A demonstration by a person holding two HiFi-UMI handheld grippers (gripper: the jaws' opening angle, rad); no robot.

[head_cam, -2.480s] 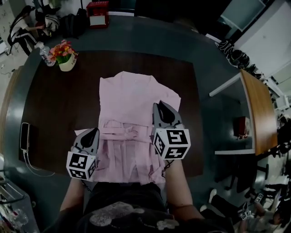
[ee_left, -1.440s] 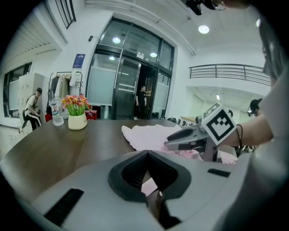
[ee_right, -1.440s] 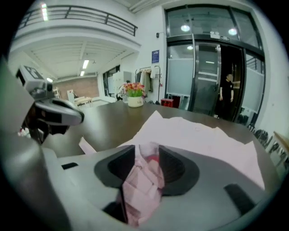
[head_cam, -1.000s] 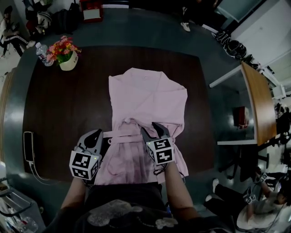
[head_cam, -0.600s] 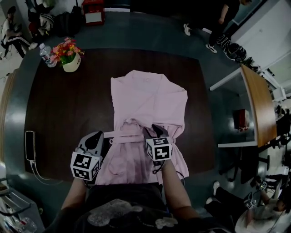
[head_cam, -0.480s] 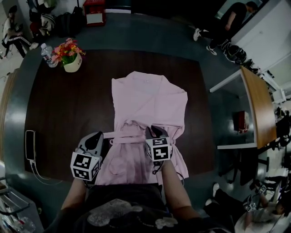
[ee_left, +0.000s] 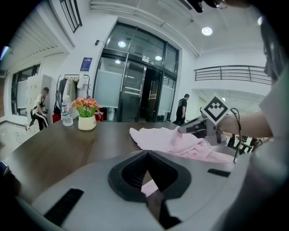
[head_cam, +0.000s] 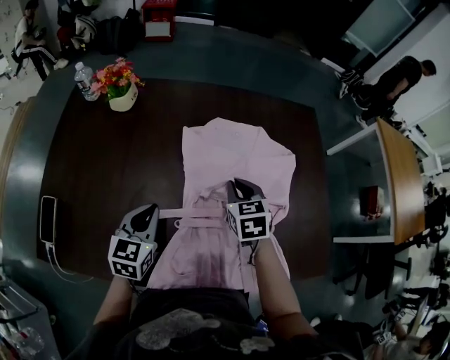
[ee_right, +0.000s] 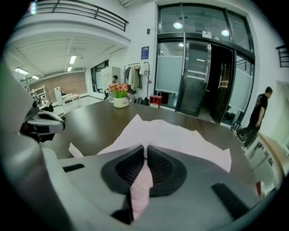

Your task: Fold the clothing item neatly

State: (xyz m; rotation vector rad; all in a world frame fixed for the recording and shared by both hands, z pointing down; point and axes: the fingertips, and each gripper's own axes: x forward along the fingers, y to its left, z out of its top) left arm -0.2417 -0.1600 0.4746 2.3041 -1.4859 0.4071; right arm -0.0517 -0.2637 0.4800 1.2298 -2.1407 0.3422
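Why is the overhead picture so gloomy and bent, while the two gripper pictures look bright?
Head view: underexposed, so the dark table and pink garment look dull; the wide lens bows the table's edges. Left gripper view: brightly lit, glare around a ceiling lamp, black corners. Right gripper view: bright too, with the balcony railing bent into a curve.

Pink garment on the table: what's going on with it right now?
A person is folding the pink garment on the dark table with two handheld grippers. The left gripper is shut on fabric at its left edge. The right gripper has just been closing its jaws and now pinches a fold near the garment's middle.
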